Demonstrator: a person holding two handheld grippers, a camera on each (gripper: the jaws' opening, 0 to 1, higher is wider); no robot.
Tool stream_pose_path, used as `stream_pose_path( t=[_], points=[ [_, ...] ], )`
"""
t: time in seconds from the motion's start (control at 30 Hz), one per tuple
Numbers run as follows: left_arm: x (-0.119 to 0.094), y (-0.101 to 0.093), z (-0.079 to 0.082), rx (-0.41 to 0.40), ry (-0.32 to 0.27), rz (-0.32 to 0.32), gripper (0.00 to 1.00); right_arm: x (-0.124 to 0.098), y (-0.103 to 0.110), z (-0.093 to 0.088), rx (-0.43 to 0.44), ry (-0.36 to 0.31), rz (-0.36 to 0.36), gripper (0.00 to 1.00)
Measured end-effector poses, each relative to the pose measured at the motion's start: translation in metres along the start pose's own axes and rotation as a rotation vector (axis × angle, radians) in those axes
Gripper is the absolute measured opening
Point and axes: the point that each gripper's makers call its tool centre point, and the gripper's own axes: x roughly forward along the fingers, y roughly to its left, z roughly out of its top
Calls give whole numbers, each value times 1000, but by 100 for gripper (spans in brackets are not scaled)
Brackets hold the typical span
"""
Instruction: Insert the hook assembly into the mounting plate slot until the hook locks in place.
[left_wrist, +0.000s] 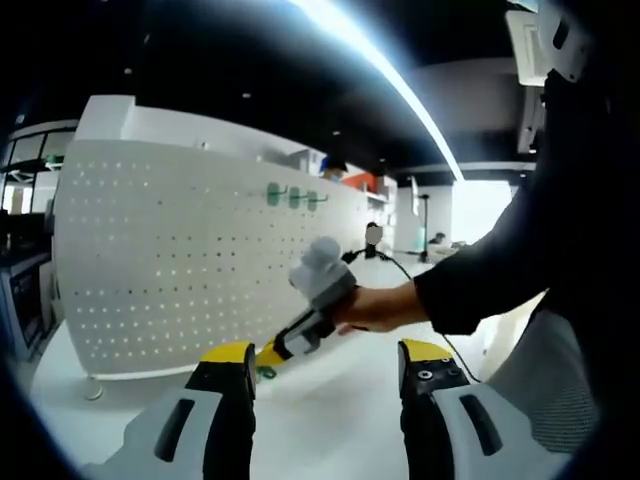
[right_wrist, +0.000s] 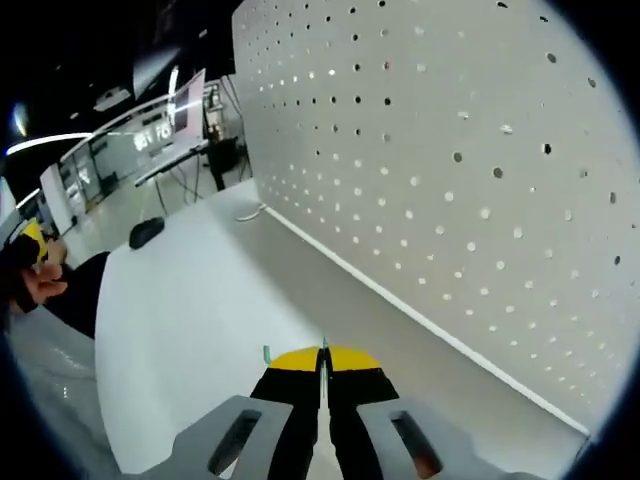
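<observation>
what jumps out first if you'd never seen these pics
The big white pegboard standing upright on the white table dominates both views, with three green hooks already hung near its top edge. Next comes the right tongs, shut on a small green hook low beside the board, while the left tongs are open.

Pegboard (left_wrist: 200, 260) stood upright along the table (right_wrist: 190, 310), walling one side; we noted three green hooks (left_wrist: 293, 197) jutting from it; open tabletop alongside.
</observation>
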Motion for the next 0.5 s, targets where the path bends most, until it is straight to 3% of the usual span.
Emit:
stream_pose_path(
  t=[0.5],
  points=[
    [2,-8,-1,6,3,-32,56,-69,27,40,-8,-190,49,0]
  ],
)
